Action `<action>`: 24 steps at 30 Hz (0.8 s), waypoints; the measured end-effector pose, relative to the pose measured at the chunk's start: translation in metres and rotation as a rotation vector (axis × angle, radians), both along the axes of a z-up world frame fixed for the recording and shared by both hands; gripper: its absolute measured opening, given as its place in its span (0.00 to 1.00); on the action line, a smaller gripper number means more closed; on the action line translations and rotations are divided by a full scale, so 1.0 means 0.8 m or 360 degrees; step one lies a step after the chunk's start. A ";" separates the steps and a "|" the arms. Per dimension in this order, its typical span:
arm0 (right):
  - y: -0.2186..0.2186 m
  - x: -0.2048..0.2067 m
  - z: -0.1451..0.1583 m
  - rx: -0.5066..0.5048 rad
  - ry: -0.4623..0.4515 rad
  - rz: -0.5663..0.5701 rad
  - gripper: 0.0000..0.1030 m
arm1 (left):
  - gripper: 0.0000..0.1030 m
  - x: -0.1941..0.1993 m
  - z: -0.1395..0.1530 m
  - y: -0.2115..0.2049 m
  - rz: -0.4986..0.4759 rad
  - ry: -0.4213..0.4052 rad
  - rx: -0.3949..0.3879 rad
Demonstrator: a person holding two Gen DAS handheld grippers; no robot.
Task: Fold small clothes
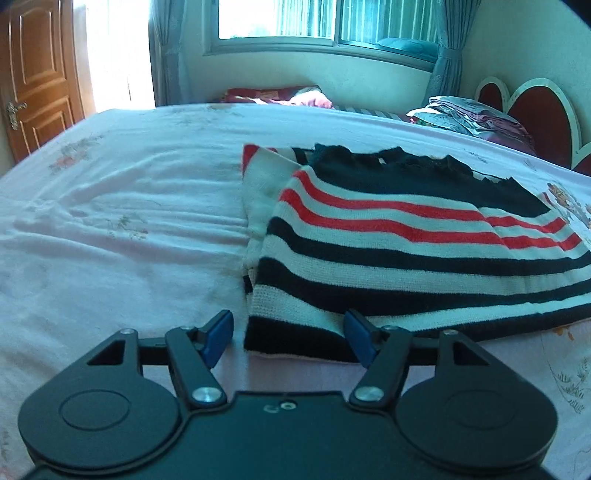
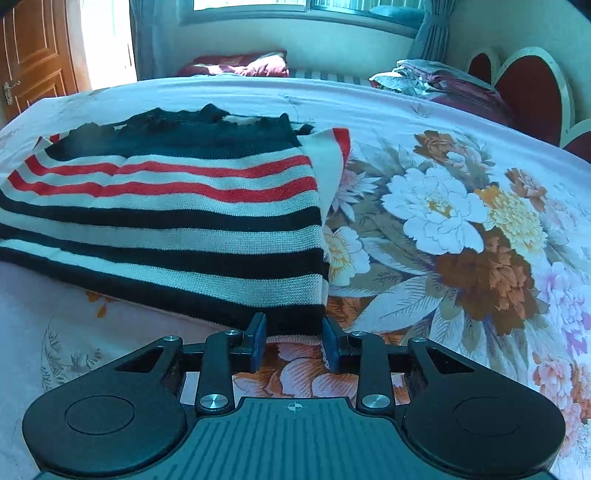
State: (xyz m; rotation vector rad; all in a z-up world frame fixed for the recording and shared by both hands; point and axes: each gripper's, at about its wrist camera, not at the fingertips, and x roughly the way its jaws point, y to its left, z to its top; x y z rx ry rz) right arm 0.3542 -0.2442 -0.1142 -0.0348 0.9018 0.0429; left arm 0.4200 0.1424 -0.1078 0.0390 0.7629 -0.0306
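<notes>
Striped sweater (image 1: pixel 406 236) flat on the flowery bed (image 1: pixel 129 206). Left claw (image 1: pixel 288 338) wide open at its near corner. Right claw (image 2: pixel 294 343) half open at the other corner, holding nothing.

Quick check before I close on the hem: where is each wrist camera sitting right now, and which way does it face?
Left wrist: low over the bed, at the striped sweater's near left corner, facing the window; the open left gripper straddles the hem.
Right wrist: low at the sweater's near right corner, facing the same way across the floral sheet; the open right gripper shows, hem corner between its fingers.
Shared: sweater, bed, window, door, folded pile by the headboard.
</notes>
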 end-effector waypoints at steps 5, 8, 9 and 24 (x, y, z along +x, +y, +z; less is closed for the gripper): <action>0.044 -0.009 0.033 0.0102 -0.0203 0.0105 0.31 | 0.73 -0.016 0.033 -0.068 -0.0201 -0.0166 0.0052; 0.089 0.002 0.018 0.0086 -0.0177 0.0205 0.31 | 0.73 -0.007 0.015 -0.115 -0.0305 -0.0107 0.0028; 0.100 0.005 0.007 0.0073 -0.0132 0.0203 0.31 | 0.74 -0.003 0.005 -0.125 -0.0318 -0.0065 0.0034; 0.042 0.012 -0.008 0.0072 -0.0064 0.0019 0.31 | 0.73 -0.001 -0.019 -0.091 -0.0188 0.0016 0.0044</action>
